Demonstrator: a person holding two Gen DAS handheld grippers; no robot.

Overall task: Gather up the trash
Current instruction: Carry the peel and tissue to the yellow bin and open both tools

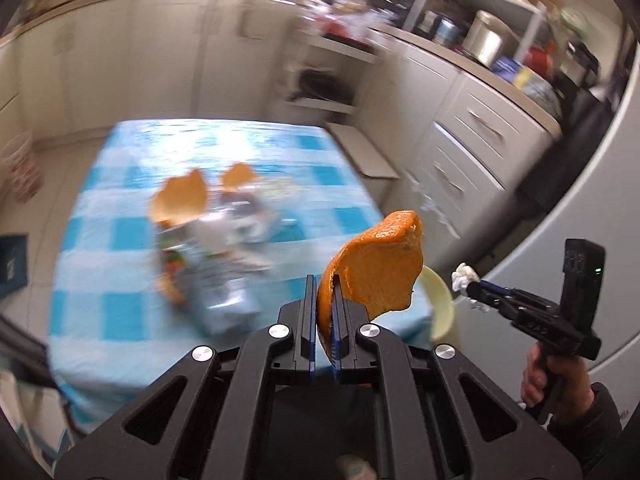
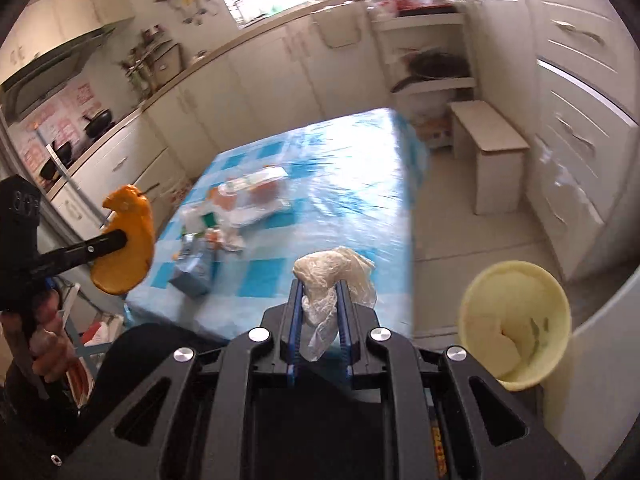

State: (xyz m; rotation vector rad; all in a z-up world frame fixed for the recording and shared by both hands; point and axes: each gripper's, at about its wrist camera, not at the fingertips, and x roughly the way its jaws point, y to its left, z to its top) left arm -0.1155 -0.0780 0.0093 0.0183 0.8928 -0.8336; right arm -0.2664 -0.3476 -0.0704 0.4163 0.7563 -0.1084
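I have the left hand-held gripper (image 1: 324, 304) clamped on the lower edge of a light, stiff orange peel (image 1: 376, 264) and the right hand-held gripper (image 2: 320, 300) pinching a soft, crushable crumpled tissue (image 2: 332, 276) mid-wad, both aloft near the yellow bin (image 2: 516, 320).

orange peel (image 1: 376, 264), white wrapper (image 2: 332, 280), pale yellow bin (image 2: 516, 320), blue-and-white checked tablecloth (image 1: 120, 236).

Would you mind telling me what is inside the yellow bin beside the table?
The yellow bin holds pale, flattish scraps low on its inner wall, plus a small dark fleck. Its rim hides the bottom, so anything deeper cannot be seen.
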